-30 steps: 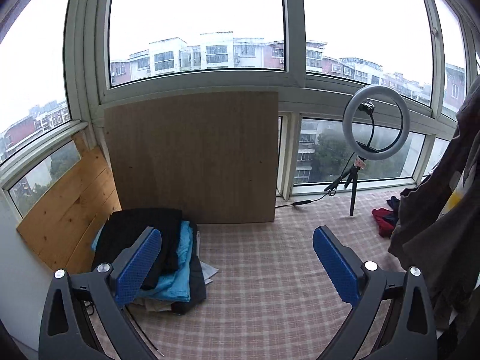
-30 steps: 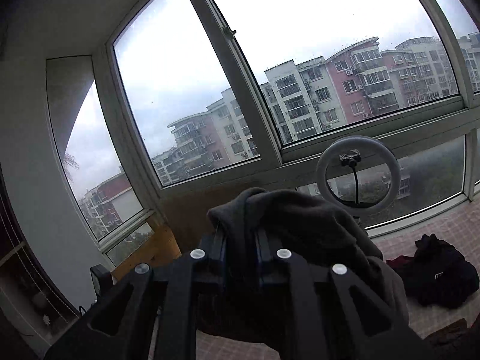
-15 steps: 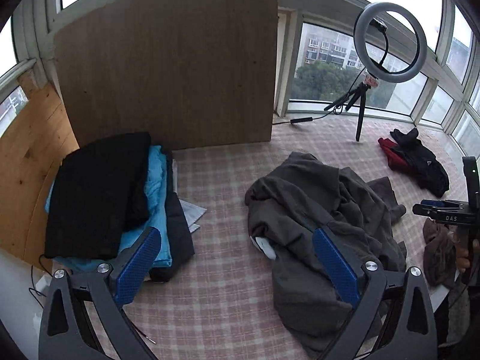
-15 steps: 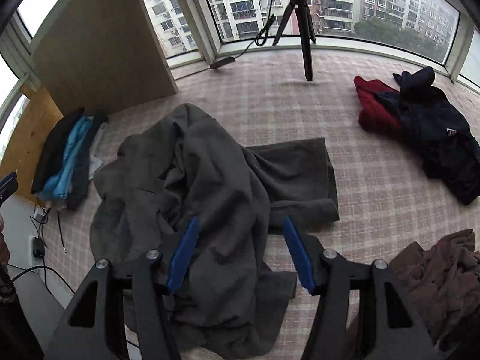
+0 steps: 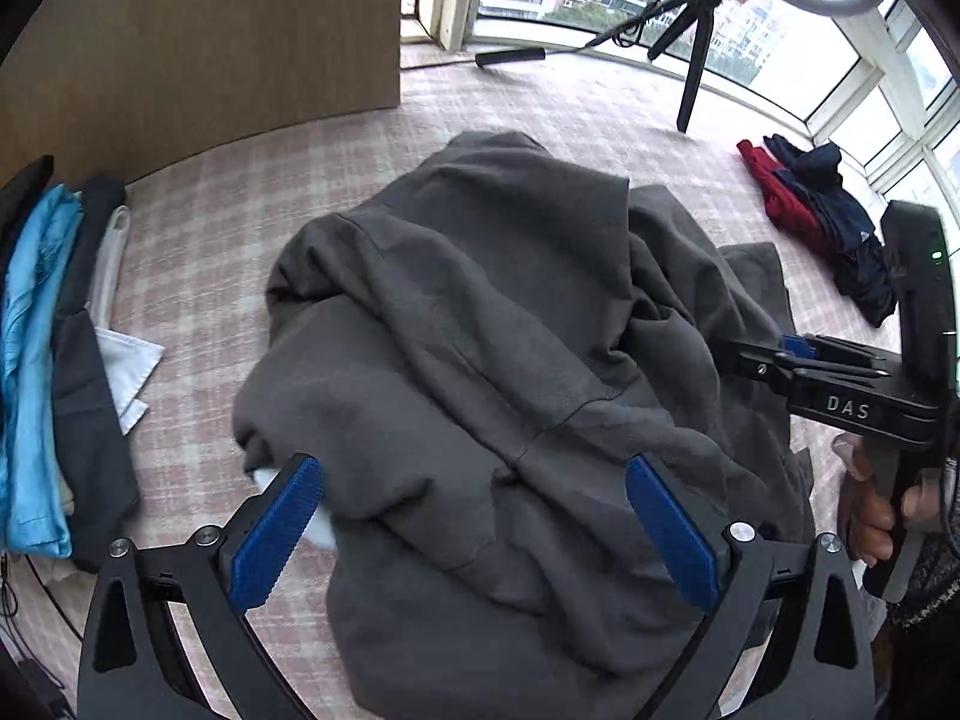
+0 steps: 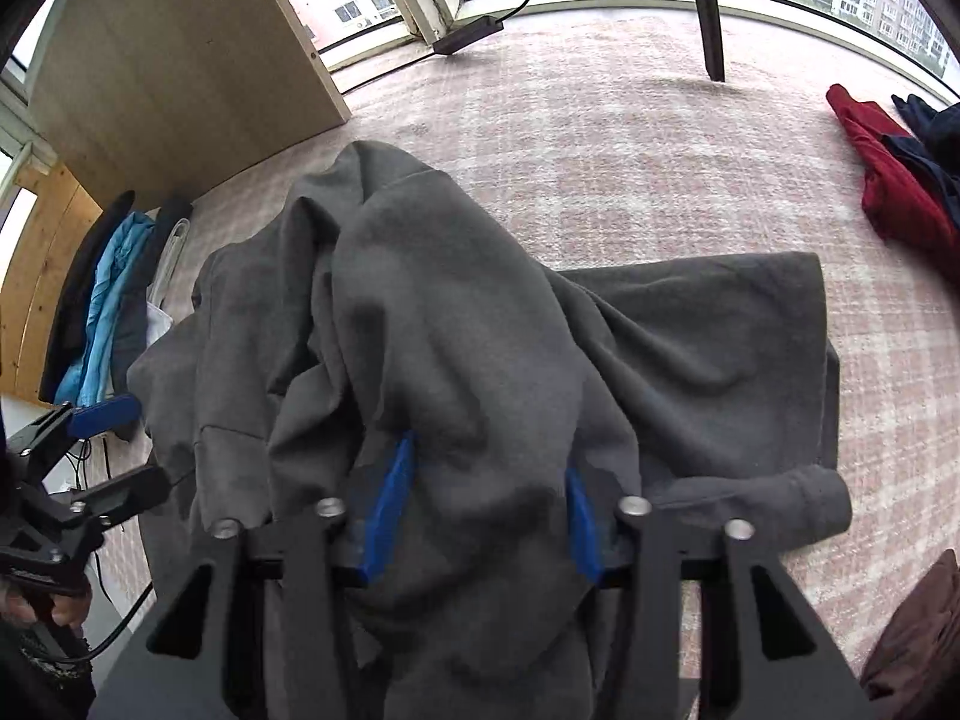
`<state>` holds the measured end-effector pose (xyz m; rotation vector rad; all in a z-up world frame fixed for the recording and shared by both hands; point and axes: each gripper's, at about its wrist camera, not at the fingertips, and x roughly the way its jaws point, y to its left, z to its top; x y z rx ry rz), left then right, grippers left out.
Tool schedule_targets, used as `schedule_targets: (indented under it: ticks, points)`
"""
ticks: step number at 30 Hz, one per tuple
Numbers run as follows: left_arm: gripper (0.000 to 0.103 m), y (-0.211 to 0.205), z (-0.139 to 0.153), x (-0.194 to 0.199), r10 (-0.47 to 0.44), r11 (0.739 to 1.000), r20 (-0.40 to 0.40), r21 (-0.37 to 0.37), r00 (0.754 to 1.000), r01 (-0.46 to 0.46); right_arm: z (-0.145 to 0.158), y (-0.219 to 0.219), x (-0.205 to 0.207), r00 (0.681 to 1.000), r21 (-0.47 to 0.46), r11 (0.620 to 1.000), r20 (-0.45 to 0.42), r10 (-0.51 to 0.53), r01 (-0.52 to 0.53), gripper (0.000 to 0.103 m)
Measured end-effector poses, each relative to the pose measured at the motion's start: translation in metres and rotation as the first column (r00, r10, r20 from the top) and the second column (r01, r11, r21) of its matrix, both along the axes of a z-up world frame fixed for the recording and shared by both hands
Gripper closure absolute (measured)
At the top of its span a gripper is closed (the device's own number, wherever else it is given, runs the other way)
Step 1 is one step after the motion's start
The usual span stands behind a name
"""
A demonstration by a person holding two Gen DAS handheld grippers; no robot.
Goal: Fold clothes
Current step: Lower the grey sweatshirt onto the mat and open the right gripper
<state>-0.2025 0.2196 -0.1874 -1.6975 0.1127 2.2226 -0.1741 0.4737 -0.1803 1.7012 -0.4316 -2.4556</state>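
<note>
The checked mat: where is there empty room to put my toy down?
Bare checked mat lies between the gray garment, the tripod leg and the red clothes. A narrower strip separates the garment from the folded stack. The middle is covered.

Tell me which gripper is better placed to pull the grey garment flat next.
Probably the right gripper: a thick fold of the grey garment lies between its open jaws, ready to pinch. The left gripper hangs wide open above the cloth.
</note>
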Motion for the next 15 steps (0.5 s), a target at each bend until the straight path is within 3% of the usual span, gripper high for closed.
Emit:
schedule_targets:
  ticks: [1,2,3,4,6,8,12,15]
  points:
    - [0.011,0.005,-0.007,-0.002,0.0,1.0,0.012,-0.006,1.0,0.0,0.006,0.005,0.005,1.0,-0.008,1.0,-0.015,-0.004,0.004,0.094]
    - [0.042,0.004,-0.01,-0.002,0.008,1.0,0.025,0.003,1.0,-0.008,0.012,0.01,0.01,1.0,-0.016,1.0,-0.029,-0.008,0.008,0.095]
    - [0.065,0.004,-0.013,-0.003,0.016,1.0,0.037,0.012,0.999,-0.016,0.018,0.015,0.014,0.999,-0.025,1.0,-0.044,-0.012,0.011,0.096]
    - [0.098,0.004,-0.017,-0.003,0.023,0.999,0.049,0.021,0.999,-0.024,0.024,0.02,0.019,0.998,-0.033,0.999,-0.059,-0.017,0.015,0.096]
    - [0.097,-0.01,-0.011,-0.003,0.054,0.993,0.059,0.105,0.997,-0.06,0.037,0.03,0.029,0.996,-0.05,0.999,-0.088,-0.026,0.021,0.097]
    - [0.097,-0.034,0.014,0.005,0.07,0.985,0.021,0.155,0.997,-0.072,0.049,0.04,0.038,0.993,-0.067,0.997,-0.117,-0.035,0.027,0.097]
    - [0.097,-0.096,0.076,0.036,0.103,0.983,-0.116,0.166,0.988,-0.083,0.08,0.061,0.075,0.99,-0.121,0.993,-0.134,-0.033,0.017,0.097]
    - [0.097,-0.155,0.097,0.065,0.159,0.982,-0.143,0.12,0.977,-0.143,0.084,0.047,0.099,0.989,-0.149,0.978,-0.042,0.143,-0.148,0.09]
